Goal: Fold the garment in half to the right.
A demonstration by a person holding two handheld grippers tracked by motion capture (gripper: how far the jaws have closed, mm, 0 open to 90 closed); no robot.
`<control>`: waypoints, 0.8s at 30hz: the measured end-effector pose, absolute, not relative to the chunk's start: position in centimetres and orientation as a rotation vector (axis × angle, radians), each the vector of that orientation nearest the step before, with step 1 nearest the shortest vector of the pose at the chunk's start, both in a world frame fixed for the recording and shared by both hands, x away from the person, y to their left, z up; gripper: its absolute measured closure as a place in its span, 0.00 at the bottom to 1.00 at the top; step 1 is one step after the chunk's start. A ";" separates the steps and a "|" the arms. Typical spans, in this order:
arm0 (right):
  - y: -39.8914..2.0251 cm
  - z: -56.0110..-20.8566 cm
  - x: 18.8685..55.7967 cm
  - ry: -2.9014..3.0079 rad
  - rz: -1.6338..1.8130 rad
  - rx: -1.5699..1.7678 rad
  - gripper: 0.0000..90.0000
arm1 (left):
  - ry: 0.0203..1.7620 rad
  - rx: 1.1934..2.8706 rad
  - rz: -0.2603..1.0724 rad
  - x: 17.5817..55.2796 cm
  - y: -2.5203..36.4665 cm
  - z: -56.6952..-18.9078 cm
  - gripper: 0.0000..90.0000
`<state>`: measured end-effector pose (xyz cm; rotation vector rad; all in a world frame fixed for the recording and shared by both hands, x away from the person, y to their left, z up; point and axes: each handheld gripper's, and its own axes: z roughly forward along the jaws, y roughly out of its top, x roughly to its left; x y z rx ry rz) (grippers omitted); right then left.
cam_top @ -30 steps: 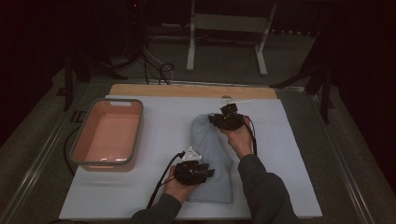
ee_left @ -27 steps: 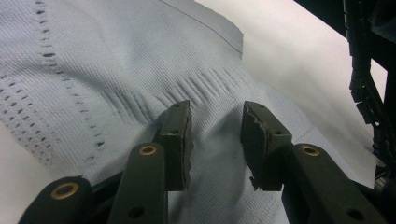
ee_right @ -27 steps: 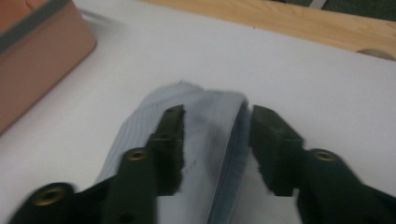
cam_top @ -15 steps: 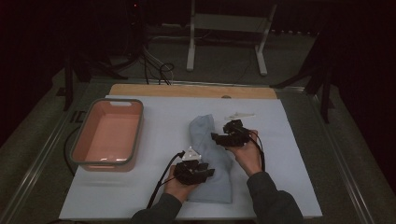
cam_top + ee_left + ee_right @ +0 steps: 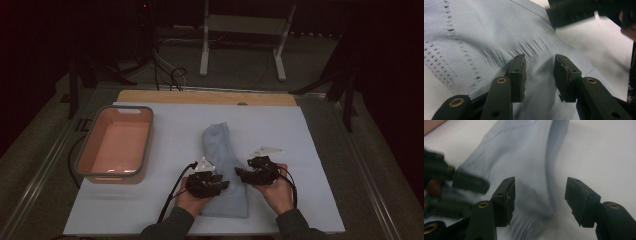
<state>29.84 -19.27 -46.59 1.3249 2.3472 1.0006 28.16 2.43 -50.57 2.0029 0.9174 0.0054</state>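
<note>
A folded light blue knit garment (image 5: 220, 147) lies lengthwise on the white mat. At its near end my left gripper (image 5: 207, 184) rests on the cloth. In the left gripper view this gripper (image 5: 540, 58) has its jaws apart, tips down on the garment (image 5: 486, 32), which wrinkles ahead of them. My right gripper (image 5: 255, 175) hovers at the garment's near right edge. Its jaws have just closed a little after opening. In the right gripper view they (image 5: 541, 182) stand wide with the garment's edge (image 5: 524, 150) below them, nothing pinched.
A pink tray (image 5: 82, 152) with a grey rim stands on the mat's left side. The white mat (image 5: 310, 130) has a wooden board (image 5: 205, 97) along its far edge. A metal stand (image 5: 240, 30) and cables lie beyond the table.
My right gripper has left the garment's far end and come toward me along its right side, jaws now wider. The left gripper has stayed put.
</note>
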 end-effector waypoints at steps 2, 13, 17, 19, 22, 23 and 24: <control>-19.3 -46.9 29.4 2.353 1.001 1.330 0.46 | 0.922 2.000 0.007 28.1 2.4 -50.6 0.70; -19.4 -49.1 28.2 2.358 0.894 1.340 0.70 | 0.913 1.998 0.012 28.0 2.5 -50.4 0.64; -19.4 -49.0 28.1 2.358 0.889 1.338 0.74 | 0.914 1.996 0.014 28.0 2.7 -50.4 0.63; -19.5 -48.9 27.8 2.352 0.899 1.354 0.70 | 0.911 2.004 0.015 28.0 2.9 -50.5 0.63; -19.7 -48.7 27.3 2.341 0.921 1.378 0.62 | 0.918 1.996 0.014 28.0 2.9 -50.5 0.64; -19.7 -48.5 27.0 2.338 0.927 1.383 0.57 | 0.918 1.998 0.016 28.0 2.9 -50.5 0.64; -19.7 -48.5 27.0 2.338 0.927 1.383 0.57 | 0.918 1.998 0.016 28.0 2.9 -50.5 0.64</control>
